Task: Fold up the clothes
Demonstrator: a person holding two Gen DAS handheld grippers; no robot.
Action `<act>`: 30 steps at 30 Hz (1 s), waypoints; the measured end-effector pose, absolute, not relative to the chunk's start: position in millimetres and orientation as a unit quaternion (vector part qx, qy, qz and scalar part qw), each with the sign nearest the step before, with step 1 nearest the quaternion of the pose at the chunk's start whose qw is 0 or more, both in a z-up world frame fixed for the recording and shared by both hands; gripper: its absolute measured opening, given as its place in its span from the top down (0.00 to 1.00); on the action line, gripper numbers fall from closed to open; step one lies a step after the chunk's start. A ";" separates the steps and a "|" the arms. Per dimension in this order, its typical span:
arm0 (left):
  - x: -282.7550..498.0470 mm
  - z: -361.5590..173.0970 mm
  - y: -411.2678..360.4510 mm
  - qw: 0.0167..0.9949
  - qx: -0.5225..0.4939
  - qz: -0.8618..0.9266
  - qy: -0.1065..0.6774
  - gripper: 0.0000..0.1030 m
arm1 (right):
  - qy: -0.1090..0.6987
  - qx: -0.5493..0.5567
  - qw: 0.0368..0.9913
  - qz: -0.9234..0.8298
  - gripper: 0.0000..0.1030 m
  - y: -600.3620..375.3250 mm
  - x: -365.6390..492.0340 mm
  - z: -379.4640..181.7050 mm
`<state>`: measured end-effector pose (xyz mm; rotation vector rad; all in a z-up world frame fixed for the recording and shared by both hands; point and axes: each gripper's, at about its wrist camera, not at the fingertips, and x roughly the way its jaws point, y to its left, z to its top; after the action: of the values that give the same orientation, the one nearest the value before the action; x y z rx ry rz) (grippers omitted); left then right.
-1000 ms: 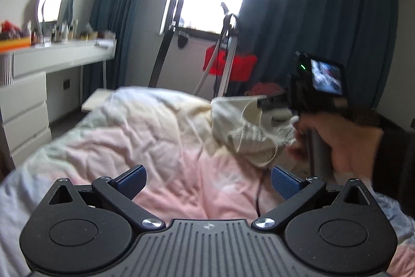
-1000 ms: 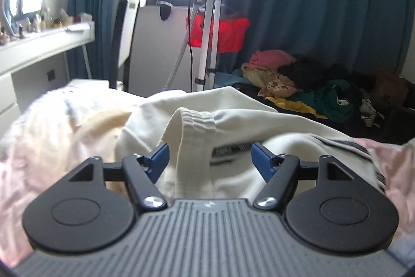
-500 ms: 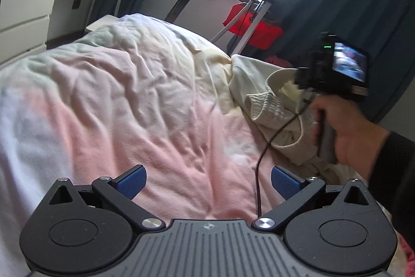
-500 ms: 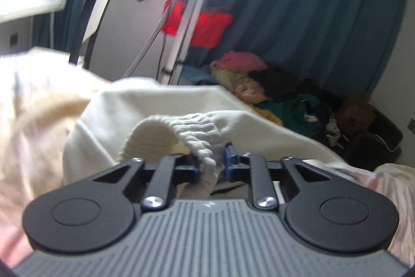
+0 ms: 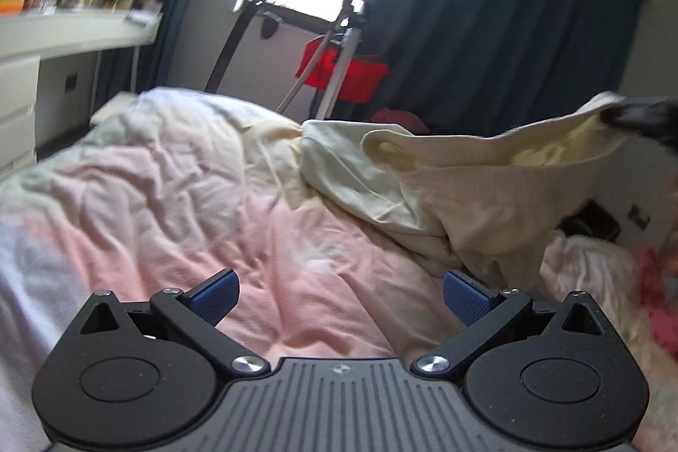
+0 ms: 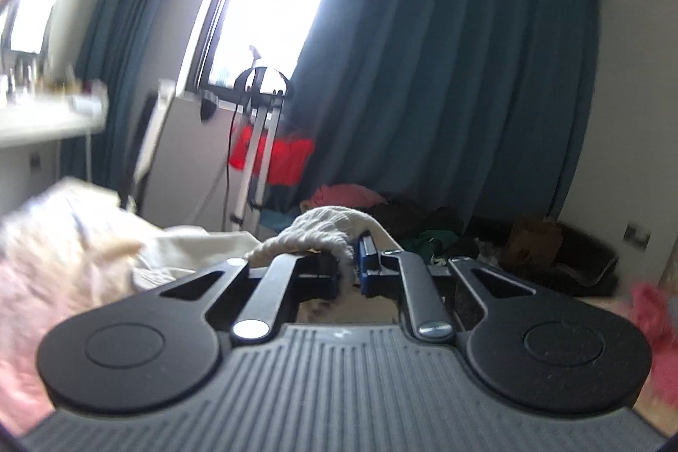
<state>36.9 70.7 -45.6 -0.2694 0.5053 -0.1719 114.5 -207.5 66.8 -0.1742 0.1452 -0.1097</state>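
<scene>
The left gripper hangs over the bed, jaws wide and empty. The right gripper has its jaws pinched on the ribbed hem of the cream sweater, lifting one edge while the rest trails on the bed. It looks soft, light and limp; a second hold at the hem's free end would likely spread it.
</scene>
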 end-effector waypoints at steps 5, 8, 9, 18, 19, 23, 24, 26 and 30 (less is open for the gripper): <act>19.5 -49.3 35.2 0.958 -0.072 -0.106 0.257 0.00 | 0.036 -0.041 0.998 -0.029 0.88 -238.0 27.8 62.6; 13.0 -61.6 14.1 0.956 -0.027 -0.109 0.271 0.00 | 0.055 -0.004 0.998 -0.008 0.88 -251.4 0.5 36.4; 11.2 -66.0 7.1 0.955 -0.011 -0.110 0.276 0.00 | 0.070 0.003 0.998 -0.004 0.88 -255.4 -4.9 26.3; 6.3 -105.0 -52.1 0.945 0.127 -0.097 0.284 0.00 | 0.101 0.135 0.985 -0.034 0.88 -312.5 -22.8 -9.0; 8.7 -110.2 -59.3 0.944 0.148 -0.089 0.280 0.00 | 0.100 0.143 0.984 -0.038 0.88 -318.1 -23.1 -10.6; 16.5 -122.6 -75.5 0.944 0.193 -0.078 0.257 0.00 | 0.112 0.164 0.979 -0.051 0.87 -337.5 -19.1 -21.8; 17.7 -123.5 -77.5 0.945 0.189 -0.087 0.251 0.00 | 0.118 0.167 0.978 -0.051 0.87 -340.1 -17.0 -24.5; 21.5 -126.2 -85.0 0.949 0.191 -0.091 0.235 0.00 | 0.135 0.170 0.975 -0.046 0.87 -339.8 -10.6 -29.2; 37.9 -126.1 -91.8 0.953 0.176 -0.087 0.231 0.03 | 0.147 0.139 0.978 -0.047 0.87 -331.4 -6.4 -34.6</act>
<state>37.9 -91.8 -126.1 0.3570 0.4695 -0.1776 -6.4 -331.4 -34.6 0.2801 0.2963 -0.0955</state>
